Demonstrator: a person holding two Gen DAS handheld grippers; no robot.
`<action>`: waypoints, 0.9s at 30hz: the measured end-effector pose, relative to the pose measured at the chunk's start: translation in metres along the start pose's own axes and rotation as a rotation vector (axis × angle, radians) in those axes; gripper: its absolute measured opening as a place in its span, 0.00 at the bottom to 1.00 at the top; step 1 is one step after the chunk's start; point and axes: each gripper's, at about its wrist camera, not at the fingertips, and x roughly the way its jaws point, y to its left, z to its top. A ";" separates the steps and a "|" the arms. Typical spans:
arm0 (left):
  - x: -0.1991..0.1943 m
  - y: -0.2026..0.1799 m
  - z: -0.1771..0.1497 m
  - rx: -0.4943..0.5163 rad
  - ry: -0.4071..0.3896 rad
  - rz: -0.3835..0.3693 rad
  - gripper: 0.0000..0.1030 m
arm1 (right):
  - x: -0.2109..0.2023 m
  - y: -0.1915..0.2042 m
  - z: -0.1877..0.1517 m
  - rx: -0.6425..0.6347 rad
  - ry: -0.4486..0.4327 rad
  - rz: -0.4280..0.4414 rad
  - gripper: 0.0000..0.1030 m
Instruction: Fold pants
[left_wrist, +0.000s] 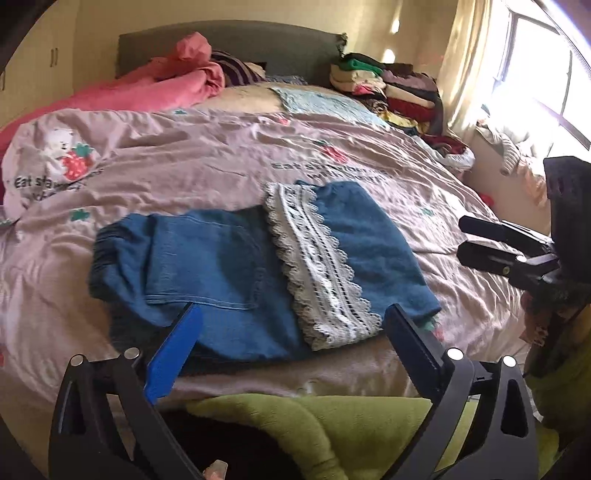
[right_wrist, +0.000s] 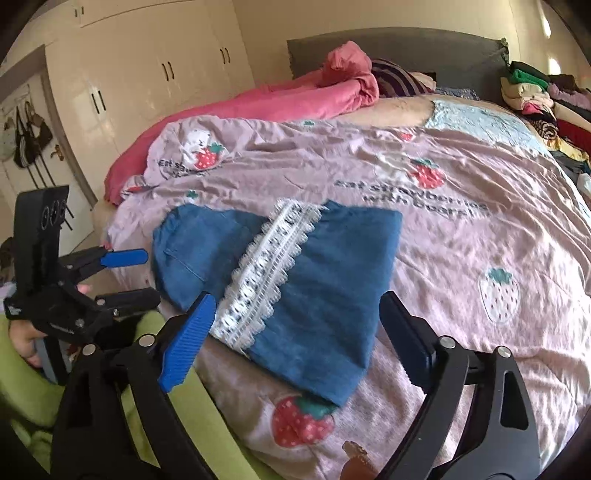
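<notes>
pants (left_wrist: 236, 273) lie folded on the quilt (left_wrist: 184, 155) near the bed's front edge, lace hem (left_wrist: 317, 266) across the top. left gripper (left_wrist: 291, 325) jaws stand wide apart, empty, above the pants. right gripper (right_wrist: 295, 317) jaws likewise wide, holding nothing.

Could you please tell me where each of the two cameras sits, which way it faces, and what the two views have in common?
Left wrist: sits on the left gripper, looking down along its open, empty fingers across the bed toward the headboard; the right gripper shows at the right edge.
Right wrist: sits on the right gripper, also open and empty, facing the bed and wardrobe; the left gripper and a hand show at left.
Shared: the folded blue pants with lace trim on the strawberry duvet.
</notes>
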 end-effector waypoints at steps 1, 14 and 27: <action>-0.002 0.003 0.000 -0.007 -0.004 0.005 0.95 | 0.000 0.002 0.002 -0.002 -0.002 0.006 0.83; -0.030 0.055 -0.005 -0.133 -0.070 0.075 0.95 | 0.024 0.060 0.061 -0.134 0.002 0.069 0.87; -0.029 0.136 -0.030 -0.361 -0.046 0.081 0.95 | 0.110 0.126 0.103 -0.346 0.138 0.194 0.91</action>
